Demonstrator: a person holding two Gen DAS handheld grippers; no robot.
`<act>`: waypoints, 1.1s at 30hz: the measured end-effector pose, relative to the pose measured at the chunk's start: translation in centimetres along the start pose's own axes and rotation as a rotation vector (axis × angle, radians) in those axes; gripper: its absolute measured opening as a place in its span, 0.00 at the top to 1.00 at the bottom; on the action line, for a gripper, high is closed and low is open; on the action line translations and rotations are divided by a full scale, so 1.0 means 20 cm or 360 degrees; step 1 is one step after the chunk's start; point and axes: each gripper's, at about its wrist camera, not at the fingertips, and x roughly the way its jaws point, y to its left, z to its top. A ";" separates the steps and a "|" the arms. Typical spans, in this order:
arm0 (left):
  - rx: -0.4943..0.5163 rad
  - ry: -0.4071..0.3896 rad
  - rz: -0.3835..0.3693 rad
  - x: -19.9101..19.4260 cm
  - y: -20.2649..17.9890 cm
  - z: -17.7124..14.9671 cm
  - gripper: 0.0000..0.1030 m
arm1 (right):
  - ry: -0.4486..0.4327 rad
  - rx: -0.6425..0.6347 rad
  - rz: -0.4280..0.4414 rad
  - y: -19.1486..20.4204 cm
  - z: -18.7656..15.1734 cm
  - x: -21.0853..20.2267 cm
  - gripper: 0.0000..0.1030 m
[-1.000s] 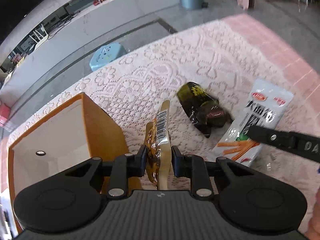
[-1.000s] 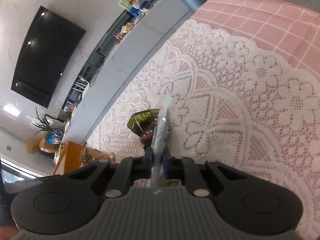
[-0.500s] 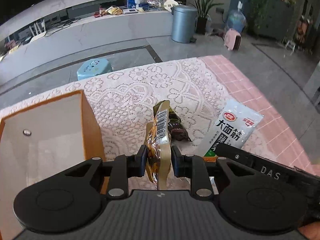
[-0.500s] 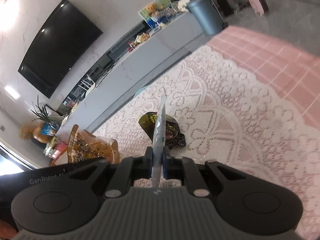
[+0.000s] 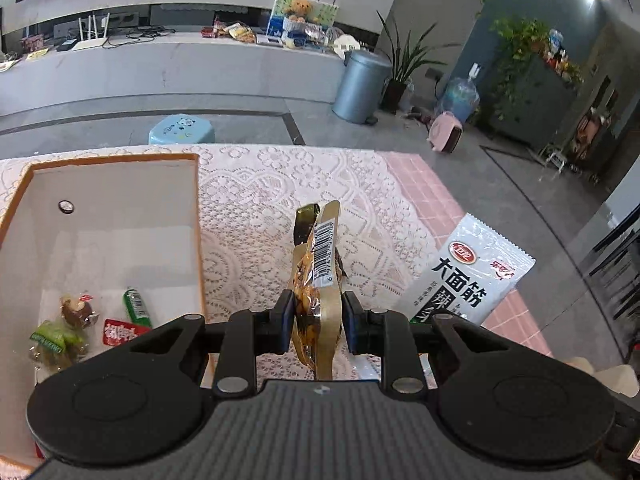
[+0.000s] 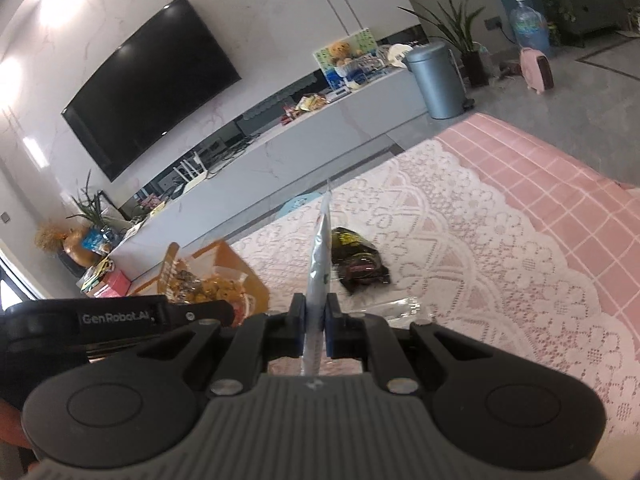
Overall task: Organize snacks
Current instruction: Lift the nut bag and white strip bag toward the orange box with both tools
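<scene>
Left gripper [image 5: 315, 322] clamps a golden snack pouch [image 5: 316, 280], long axis pointing away from the camera. Target box [image 5: 198, 220] lies immediately left of it, open-topped, small snacks at its near end. Right gripper [image 6: 315, 330] pinches a white packet [image 6: 320, 256] edge-on, farther from the box. One dark packet [image 6: 358, 260] lies on the lace tablecloth [image 6: 460, 248]. Background: TV wall, grey bin.

A home living room

We see a large wall-mounted television [image 6: 150, 82] above a long low media console [image 5: 168, 68], potted plants [image 5: 404, 60], a grey pedal bin [image 5: 362, 80], a water jug [image 5: 460, 98], a child's blue stool [image 5: 182, 130], and a lace-covered worktop [image 6: 480, 240].
</scene>
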 end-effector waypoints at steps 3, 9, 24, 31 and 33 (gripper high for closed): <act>-0.0014 -0.0047 -0.0012 -0.06 0.03 0.01 0.73 | -0.0024 -0.0050 0.0037 0.09 0.00 -0.04 0.94; -0.0040 -0.0121 0.0042 -0.17 0.15 0.04 0.73 | -0.0067 -0.0167 0.0075 0.27 -0.01 -0.08 0.94; -0.0066 -0.0184 0.0194 -0.29 0.47 0.09 0.73 | 0.0039 -0.0398 0.0251 0.71 -0.08 0.11 0.95; -0.0088 -0.0117 0.0227 -0.22 0.62 0.08 0.73 | 0.0160 -0.0540 0.0249 0.83 -0.14 0.30 0.95; -0.0095 -0.0094 0.0231 -0.19 0.66 0.07 0.73 | 0.0206 -0.0565 0.0240 0.83 -0.15 0.37 0.95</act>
